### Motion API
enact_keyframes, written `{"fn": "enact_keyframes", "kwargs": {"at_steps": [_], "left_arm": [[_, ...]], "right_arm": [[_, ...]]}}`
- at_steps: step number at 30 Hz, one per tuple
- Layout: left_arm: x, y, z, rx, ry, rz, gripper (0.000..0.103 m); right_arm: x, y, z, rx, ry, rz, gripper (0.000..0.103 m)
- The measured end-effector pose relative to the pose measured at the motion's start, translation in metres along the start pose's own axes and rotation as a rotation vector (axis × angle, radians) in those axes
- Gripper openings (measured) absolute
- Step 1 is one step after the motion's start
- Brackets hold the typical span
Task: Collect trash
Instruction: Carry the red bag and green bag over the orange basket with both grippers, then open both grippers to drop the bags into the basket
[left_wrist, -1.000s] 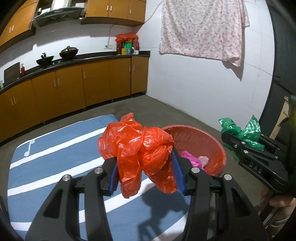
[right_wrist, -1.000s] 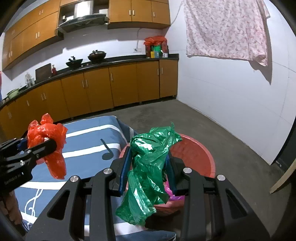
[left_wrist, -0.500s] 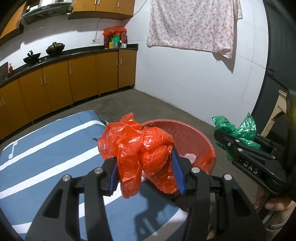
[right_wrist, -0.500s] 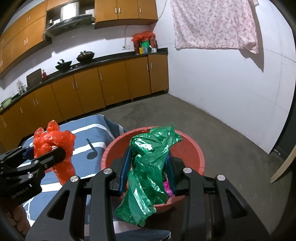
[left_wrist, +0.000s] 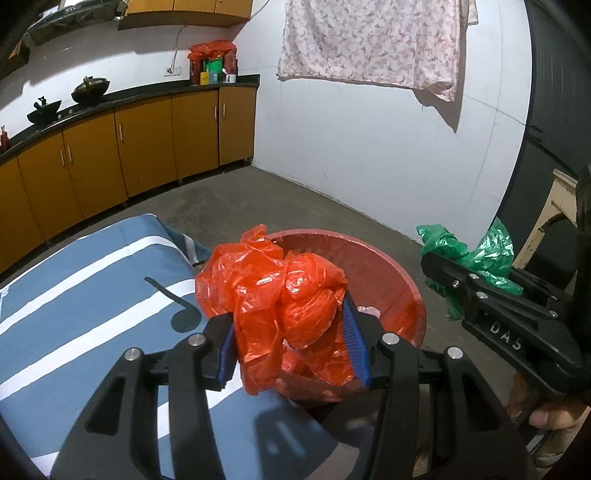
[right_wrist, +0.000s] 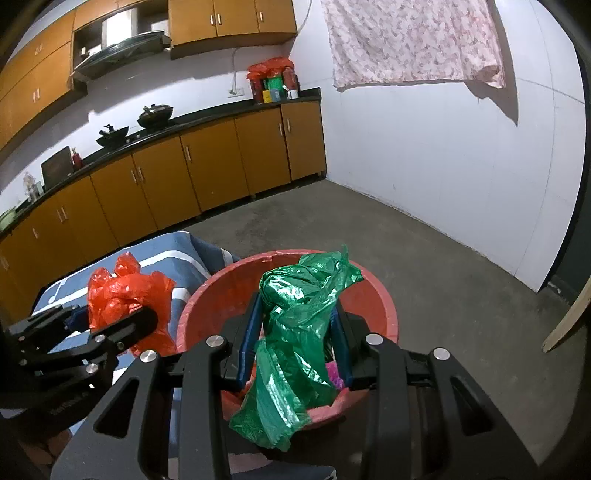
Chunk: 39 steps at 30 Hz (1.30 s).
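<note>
Both claws over the red basket, each holding a bag.

We see our left claw (left_wrist: 291, 343) pinching a crumpled orange bag (left_wrist: 280, 295) at the red basket's (right_wrist: 384, 314) near rim; our right claw (right_wrist: 293, 341) clamps a green bag (right_wrist: 299, 332) above its opening, beside the blue striped mattress (left_wrist: 74, 295).

Home kitchen. Orange-brown base cabinets (right_wrist: 207, 173) with a black countertop (right_wrist: 207, 112) run ahead-left of the grippers, wall cabinets (right_wrist: 229, 18) and a range hood (right_wrist: 122, 40) above. Wok (right_wrist: 112, 134) and lidded pot (right_wrist: 156, 115) on the stove, tins and jars (right_wrist: 273, 86) at the counter's end. Floral cloth (right_wrist: 413, 40) hangs on the white wall ahead-right. Bare concrete floor (right_wrist: 369, 229).
</note>
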<state>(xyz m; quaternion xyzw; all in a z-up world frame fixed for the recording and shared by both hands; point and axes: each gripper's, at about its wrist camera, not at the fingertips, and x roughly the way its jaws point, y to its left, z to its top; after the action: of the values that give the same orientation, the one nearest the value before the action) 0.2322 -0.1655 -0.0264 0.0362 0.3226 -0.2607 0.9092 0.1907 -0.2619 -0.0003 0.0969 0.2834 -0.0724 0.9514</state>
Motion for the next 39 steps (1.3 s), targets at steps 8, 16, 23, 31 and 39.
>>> {"fn": "enact_keyframes", "kwargs": {"at_steps": [8,16,23,31,39], "left_arm": [[0.027,0.008,0.005,-0.012,0.013,-0.026,0.049],[0.055,0.011,0.003,-0.011,0.047,-0.048,0.049],[0.075,0.016,0.004,-0.031,0.079,-0.064,0.053],[0.084,0.028,0.002,-0.072,0.111,-0.06,0.07],[0.058,0.044,-0.004,-0.071,0.078,0.012,0.082]], "right_arm": [[0.022,-0.008,0.005,0.039,0.011,0.018,0.036],[0.041,-0.018,0.007,0.07,0.028,0.038,0.036],[0.046,-0.027,0.013,0.131,0.017,0.078,0.038],[0.04,-0.035,0.014,0.179,0.002,0.12,0.064],[0.01,-0.039,0.009,0.164,-0.072,0.001,0.091]]}}
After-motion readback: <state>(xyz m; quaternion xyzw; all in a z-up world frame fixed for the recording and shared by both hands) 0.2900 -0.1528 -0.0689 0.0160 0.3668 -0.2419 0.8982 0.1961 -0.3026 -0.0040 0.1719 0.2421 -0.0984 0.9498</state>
